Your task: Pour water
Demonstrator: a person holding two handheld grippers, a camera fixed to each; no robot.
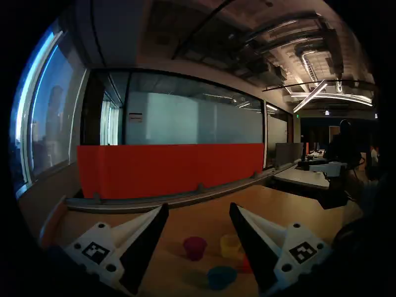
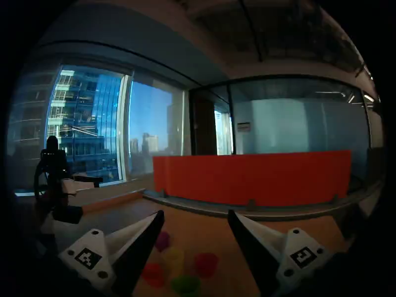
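My left gripper [image 1: 198,209] hangs open above a wooden table [image 1: 208,220], with nothing between its fingers. Below it stand small plastic cups: a magenta cup [image 1: 194,247], a yellow cup [image 1: 229,245] and a blue cup [image 1: 221,276]. A red cup [image 1: 246,265] is half hidden behind the right finger. My right gripper [image 2: 194,215] is open too and holds nothing. Under it sits a cluster of cups: a purple cup [image 2: 163,240], a yellow cup [image 2: 173,257], a red cup [image 2: 153,274], a pink-red cup [image 2: 205,264] and a green cup [image 2: 185,284]. No water is visible in any cup.
An orange partition panel [image 1: 168,168] runs along the table's far edge, with glass walls behind it. Tall windows [image 2: 89,128] line one side. A dark device on a stand [image 2: 54,183] rises at the table's left in the right gripper view. Desks and a white object [image 1: 329,169] lie far right.
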